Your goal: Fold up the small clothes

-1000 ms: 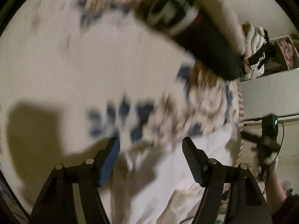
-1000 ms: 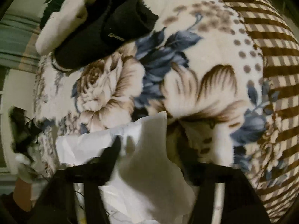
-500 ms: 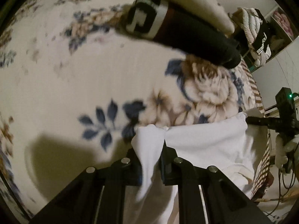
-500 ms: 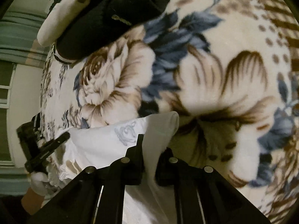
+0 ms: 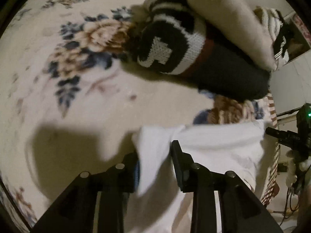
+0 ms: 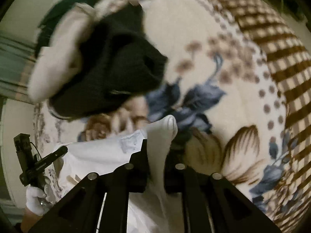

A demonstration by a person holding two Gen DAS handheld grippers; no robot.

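Note:
A small white garment (image 5: pixel 213 145) is stretched between my two grippers above a floral blanket (image 5: pixel 77 97). My left gripper (image 5: pixel 155 155) is shut on one corner of it; the cloth bunches up between the fingers. My right gripper (image 6: pixel 157 151) is shut on the opposite corner of the white garment (image 6: pixel 97 155), with a fold of cloth sticking up past the fingertips. The other gripper shows at the frame edge in each view.
A pile of folded clothes lies ahead on the blanket: a black and white knit (image 5: pixel 171 44), a dark garment (image 6: pixel 116 77) and a cream one (image 5: pixel 233 19). The blanket's brown checked border (image 6: pixel 272 48) runs along the right. Shelves with items (image 5: pixel 291 35) stand beyond.
Both grippers closed on the white garment's corners a second ago. Since then they have carried it forward, nearer the pile of folded clothes.

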